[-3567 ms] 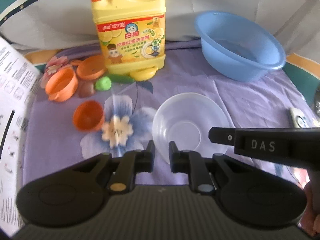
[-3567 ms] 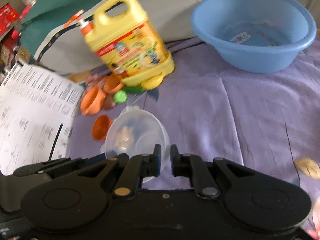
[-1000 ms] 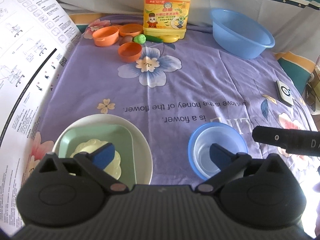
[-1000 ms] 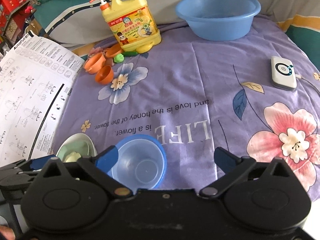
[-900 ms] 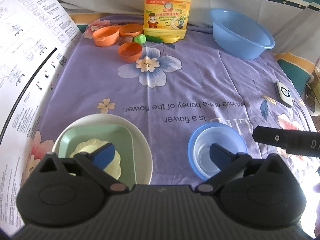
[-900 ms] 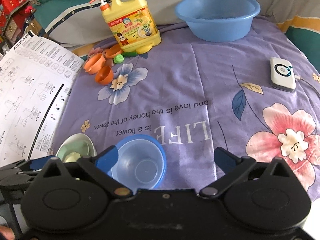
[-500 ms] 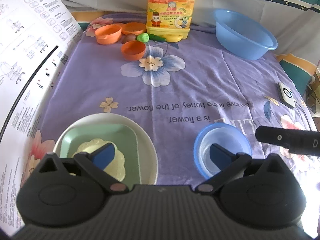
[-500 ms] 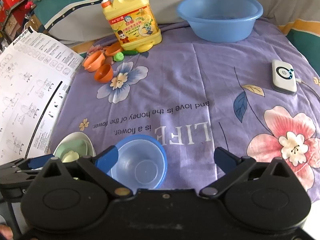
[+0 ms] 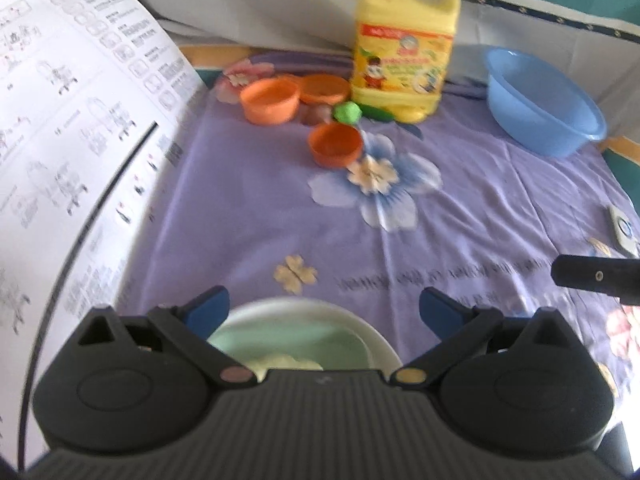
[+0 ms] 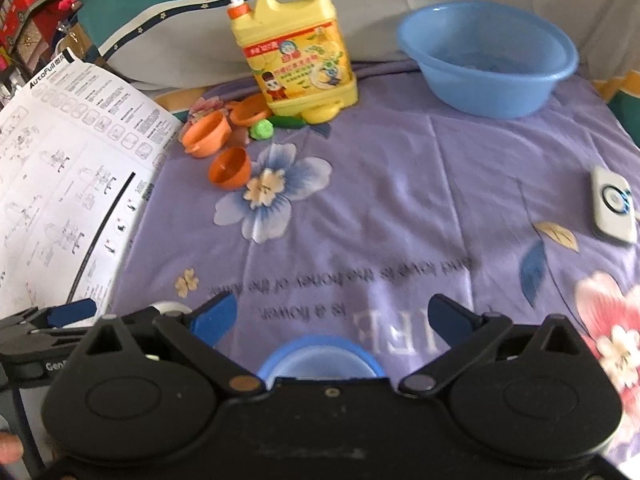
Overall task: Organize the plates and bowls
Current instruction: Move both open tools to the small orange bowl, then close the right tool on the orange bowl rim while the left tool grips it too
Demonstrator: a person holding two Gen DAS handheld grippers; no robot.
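Note:
A white round plate (image 9: 376,338) holds a pale green square plate (image 9: 292,340) with a cream piece on it, low in the left wrist view, partly hidden by my left gripper (image 9: 326,312), which is open and empty above it. A blue bowl (image 10: 320,354) with a clear bowl nested inside lies just below my right gripper (image 10: 332,316), open and empty. Three small orange bowls (image 10: 230,168) sit far left by the yellow detergent jug (image 10: 298,62).
A large blue basin (image 10: 486,56) stands at the far right. A printed instruction sheet (image 10: 60,160) covers the left side. A white device (image 10: 612,204) lies at the right edge. A green toy (image 10: 262,130) sits by the jug. The purple floral cloth (image 10: 400,200) covers the surface.
Both grippers have lifted and moved forward, so the plates and the blue bowl have slid toward the bottom edge. Both stay open.

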